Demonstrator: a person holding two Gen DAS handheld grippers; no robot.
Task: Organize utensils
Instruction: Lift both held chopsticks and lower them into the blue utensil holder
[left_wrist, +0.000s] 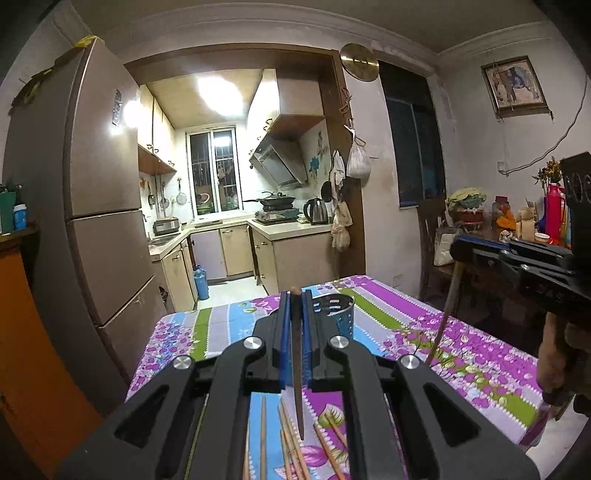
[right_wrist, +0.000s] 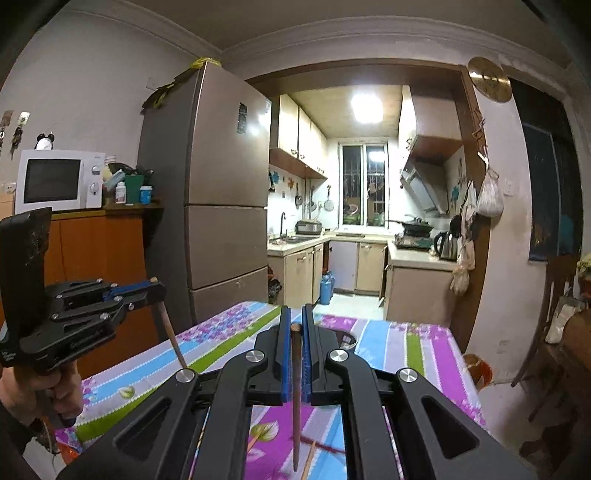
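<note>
Two chopsticks (left_wrist: 296, 354) clamped above table (left_wrist: 461, 343)

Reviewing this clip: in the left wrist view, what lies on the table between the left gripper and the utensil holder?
Only bare floral tablecloth shows between the left gripper, shut on a chopstick, and the perforated utensil holder. The loose chopsticks lie nearer the camera, below the gripper.

A: Left wrist view: sits behind the left claw (left_wrist: 294, 295), close above the worktop (left_wrist: 461, 343), facing its far edge.
B: Right wrist view: same, behind the right claw (right_wrist: 295, 308). Both share the worktop, fridge (left_wrist: 99, 206) and kitchen.
</note>
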